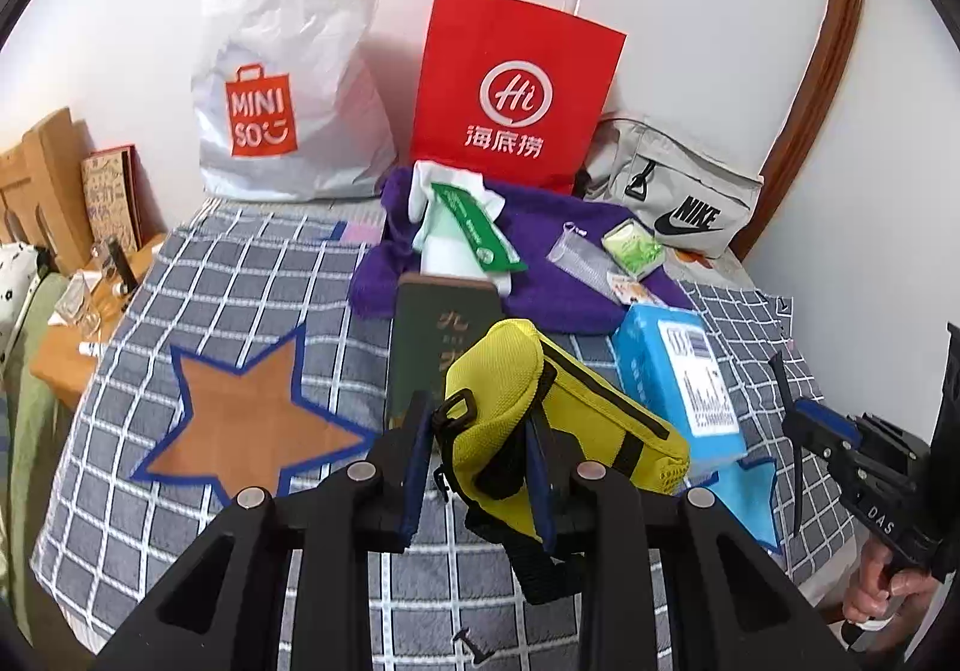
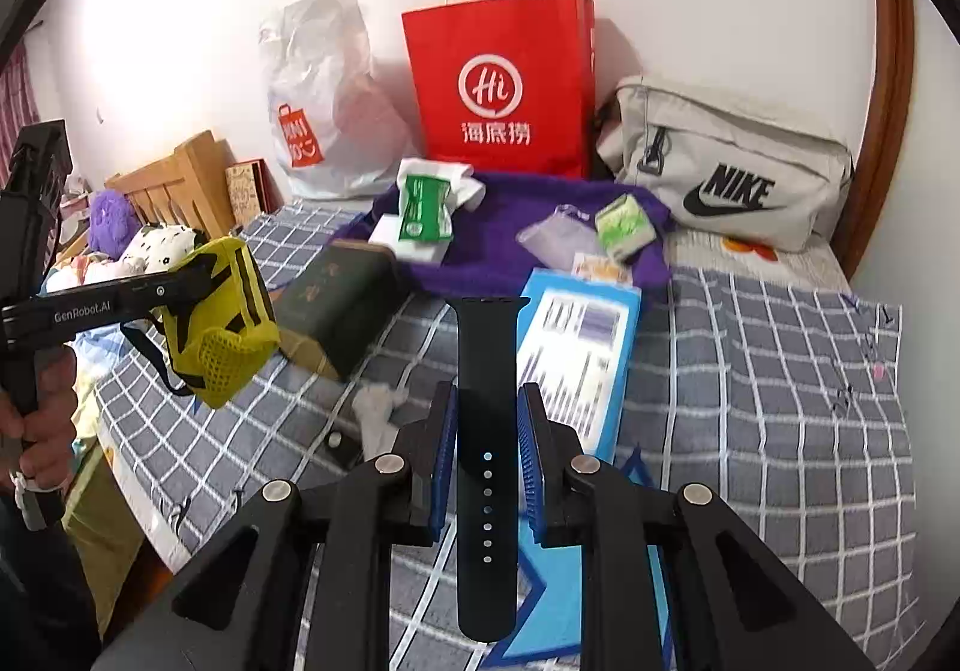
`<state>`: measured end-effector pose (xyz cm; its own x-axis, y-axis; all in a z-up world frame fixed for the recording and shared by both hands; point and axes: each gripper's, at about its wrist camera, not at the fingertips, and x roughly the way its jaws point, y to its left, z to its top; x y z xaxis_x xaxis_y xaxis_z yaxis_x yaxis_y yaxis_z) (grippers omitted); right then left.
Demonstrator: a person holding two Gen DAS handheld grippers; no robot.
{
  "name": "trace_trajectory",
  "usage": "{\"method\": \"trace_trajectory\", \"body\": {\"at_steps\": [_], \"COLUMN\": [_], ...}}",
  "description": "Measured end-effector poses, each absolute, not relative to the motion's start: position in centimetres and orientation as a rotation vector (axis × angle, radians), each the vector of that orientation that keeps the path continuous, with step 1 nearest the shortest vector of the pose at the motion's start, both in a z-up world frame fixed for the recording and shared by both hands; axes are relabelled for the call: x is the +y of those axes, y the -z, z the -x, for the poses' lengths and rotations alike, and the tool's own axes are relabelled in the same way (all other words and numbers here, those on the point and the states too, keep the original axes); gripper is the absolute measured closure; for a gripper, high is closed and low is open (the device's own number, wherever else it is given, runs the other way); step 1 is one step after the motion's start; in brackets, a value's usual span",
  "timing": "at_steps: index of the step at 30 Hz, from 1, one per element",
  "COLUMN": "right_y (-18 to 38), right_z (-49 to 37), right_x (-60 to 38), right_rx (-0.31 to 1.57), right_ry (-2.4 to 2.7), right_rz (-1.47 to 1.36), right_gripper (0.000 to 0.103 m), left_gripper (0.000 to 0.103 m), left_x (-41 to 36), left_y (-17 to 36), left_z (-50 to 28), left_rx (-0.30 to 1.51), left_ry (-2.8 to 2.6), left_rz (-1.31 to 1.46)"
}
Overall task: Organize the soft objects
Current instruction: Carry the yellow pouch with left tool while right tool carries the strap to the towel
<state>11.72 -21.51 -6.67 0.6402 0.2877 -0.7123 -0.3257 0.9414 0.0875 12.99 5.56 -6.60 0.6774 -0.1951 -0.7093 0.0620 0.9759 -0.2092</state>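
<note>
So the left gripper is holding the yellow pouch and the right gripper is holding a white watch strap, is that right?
Not quite: the watch strap is black, not white, as the right wrist view shows it clamped between the right gripper fingers. The rest holds: the left gripper is shut on the yellow pouch.

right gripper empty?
No: the right gripper is shut on a black watch strap standing upright between its pads.

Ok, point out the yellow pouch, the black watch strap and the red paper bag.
yellow pouch (image 1: 510, 371): left wrist view, on its rounded top end.
black watch strap (image 2: 487, 371): right wrist view, on the plain upper part above the holes.
red paper bag (image 2: 498, 89): right wrist view, on the printed front face.
</note>
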Motion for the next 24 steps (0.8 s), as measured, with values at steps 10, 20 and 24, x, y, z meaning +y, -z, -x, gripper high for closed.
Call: {"method": "trace_trajectory", "body": {"at_steps": [10,20,24], "right_y": [5.0,5.0,5.3], "right_z": [-16.4,-21.7,-23.8], "right_x": [-22.0,-22.3,-22.2], "right_rx": [0.776,0.779,0.782], "right_ry": [-0.34,-0.327,-0.329], "right_rz": [0.039,0.034,0.033], "right_gripper": [0.083,0.083,0.083], "left_gripper": [0.076,0.076,0.076], "left_x": [4.6,4.6,4.9], "left_y": [5.4,5.2,5.5], "left_z": [-16.6,-21.1,-22.7], "left_rx": [0.81,0.817,0.823], "left_ry": [0.142,0.125,0.109], "left_rz": [0.15,0.143,0.132]}}
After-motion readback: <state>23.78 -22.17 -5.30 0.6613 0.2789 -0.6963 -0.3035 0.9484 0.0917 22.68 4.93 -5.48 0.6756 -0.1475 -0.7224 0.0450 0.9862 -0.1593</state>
